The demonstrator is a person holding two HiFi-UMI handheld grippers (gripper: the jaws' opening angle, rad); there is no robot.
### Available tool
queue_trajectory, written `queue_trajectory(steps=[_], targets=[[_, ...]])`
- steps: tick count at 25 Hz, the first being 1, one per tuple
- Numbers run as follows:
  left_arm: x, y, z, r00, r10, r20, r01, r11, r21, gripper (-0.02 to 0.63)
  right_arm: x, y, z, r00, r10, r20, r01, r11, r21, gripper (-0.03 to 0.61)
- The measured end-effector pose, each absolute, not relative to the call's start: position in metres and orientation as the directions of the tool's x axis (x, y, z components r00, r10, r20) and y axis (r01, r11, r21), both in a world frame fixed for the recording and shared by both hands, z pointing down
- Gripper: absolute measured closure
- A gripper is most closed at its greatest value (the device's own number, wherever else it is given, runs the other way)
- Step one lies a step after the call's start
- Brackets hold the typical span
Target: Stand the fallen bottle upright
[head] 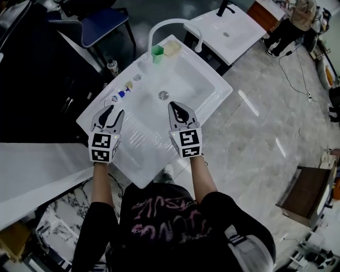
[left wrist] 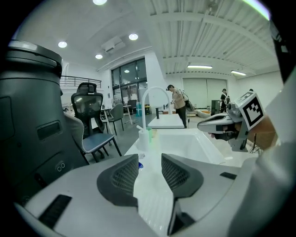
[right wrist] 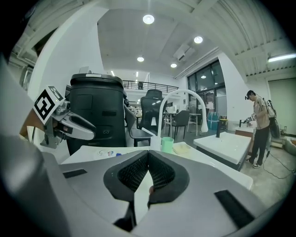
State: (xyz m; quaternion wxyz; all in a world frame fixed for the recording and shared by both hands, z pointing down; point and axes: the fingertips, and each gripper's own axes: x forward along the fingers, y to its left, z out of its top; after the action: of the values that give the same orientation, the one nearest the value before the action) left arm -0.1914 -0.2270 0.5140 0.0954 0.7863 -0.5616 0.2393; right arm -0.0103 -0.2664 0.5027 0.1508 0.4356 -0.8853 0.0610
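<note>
Left hand-held gripper (head: 110, 110) and right hand-held gripper (head: 176, 107) above a white sink (head: 204, 85)

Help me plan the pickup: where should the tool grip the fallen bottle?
Probably grip the bottle at its middle, from above, with the open left tool. It seems to lie along the sink's ledge, so the jaws span its width.

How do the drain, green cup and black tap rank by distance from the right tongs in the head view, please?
1. Drain, in the basin before the right tongs.
2. Green cup, on the far rim.
3. Black tap, on the next sink.
</note>
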Motion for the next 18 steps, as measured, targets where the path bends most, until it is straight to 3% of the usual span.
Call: queue_trajectory(steps=[10, 18], targets=[[-0.207, -0.288, 0.575, 0.280, -0.651, 0.705, -0.811, -0.554, -0.190, 0.425, -0.005, -0.289, 0.528, -0.533, -0.770, 0.352, -0.827, 0.562, -0.023, 0.565], [-0.213, -0.324, 0.634, 0.231, -0.383, 0.895, -0.678, -0.722, -0.134, 0.402, -0.004, -0.313, 0.554, -0.503, -0.769, 0.396, -0.844, 0.536, -0.032, 0.565]])
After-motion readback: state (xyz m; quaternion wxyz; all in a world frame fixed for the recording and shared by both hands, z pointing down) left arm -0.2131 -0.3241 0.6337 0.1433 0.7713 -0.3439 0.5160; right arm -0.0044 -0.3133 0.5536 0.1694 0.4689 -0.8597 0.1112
